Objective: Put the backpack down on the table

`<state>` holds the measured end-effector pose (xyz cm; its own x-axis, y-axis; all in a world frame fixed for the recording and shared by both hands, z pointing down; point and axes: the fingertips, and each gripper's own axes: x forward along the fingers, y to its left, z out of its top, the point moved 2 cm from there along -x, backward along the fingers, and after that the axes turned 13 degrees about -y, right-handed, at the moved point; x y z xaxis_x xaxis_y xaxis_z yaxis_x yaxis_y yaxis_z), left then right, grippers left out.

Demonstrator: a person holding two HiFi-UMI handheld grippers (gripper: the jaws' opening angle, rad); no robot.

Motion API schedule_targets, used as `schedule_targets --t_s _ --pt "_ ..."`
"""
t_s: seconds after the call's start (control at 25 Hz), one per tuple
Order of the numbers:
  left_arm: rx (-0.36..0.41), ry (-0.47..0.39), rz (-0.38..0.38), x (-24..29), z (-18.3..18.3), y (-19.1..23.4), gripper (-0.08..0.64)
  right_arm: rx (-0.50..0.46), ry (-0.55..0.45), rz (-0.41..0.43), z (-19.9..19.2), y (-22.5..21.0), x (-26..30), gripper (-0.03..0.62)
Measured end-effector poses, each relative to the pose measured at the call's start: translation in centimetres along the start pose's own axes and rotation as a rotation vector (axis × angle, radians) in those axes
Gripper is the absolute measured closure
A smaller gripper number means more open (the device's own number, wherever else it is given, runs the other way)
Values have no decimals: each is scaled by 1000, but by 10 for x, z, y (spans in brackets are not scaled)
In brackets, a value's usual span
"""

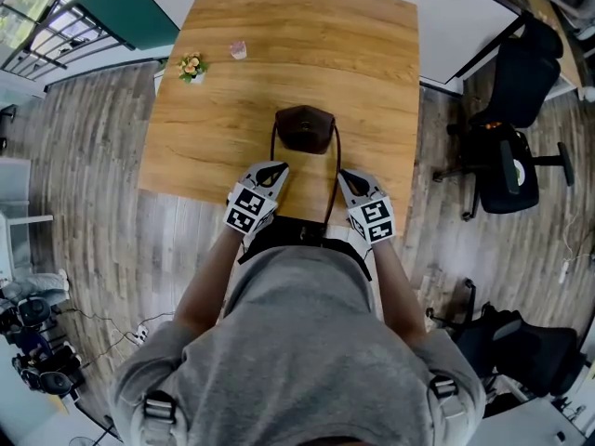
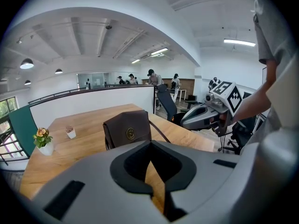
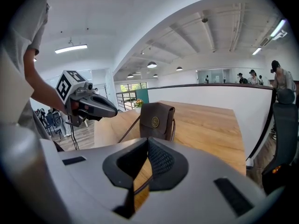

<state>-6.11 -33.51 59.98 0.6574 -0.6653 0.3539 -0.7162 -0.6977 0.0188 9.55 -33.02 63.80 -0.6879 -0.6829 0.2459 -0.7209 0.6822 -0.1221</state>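
Note:
A small brown leather backpack point(image 1: 305, 128) stands upright on the wooden table point(image 1: 223, 91), a round badge on its flap point(image 2: 127, 130) point(image 3: 157, 120). Its two thin straps point(image 1: 336, 156) trail back over the table toward me. My left gripper point(image 1: 277, 167) point(image 2: 150, 162) hovers just behind the bag's left side, jaws shut, with only table showing in the slit. My right gripper point(image 1: 342, 177) point(image 3: 147, 160) is shut behind the bag's right side. A strap passes below its tip and I see nothing pinched. Each gripper shows in the other's view point(image 2: 183, 123) point(image 3: 116, 112), clear of the straps.
A white pot of flowers point(image 1: 192, 67) point(image 2: 43, 141) and a small pink pot point(image 1: 238, 50) stand at the table's far left. The table's near edge point(image 1: 186, 193) lies under my grippers. Black office chairs point(image 1: 507, 147) stand on the floor to the right. People stand far across the room.

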Motion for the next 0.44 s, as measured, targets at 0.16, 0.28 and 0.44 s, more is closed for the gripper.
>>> schedule_targets --t_s 0.16,0.28,0.44 --pt "5 6 7 -2 -4 -4 541 -3 3 0 -5 -3 -4 588" --pt "8 3 17 -3 -9 -3 541 1 2 -3 -8 -4 -5 588" --pt "8 19 36 -6 -15 2 541 12 -2 -11 -12 -3 -4 588"
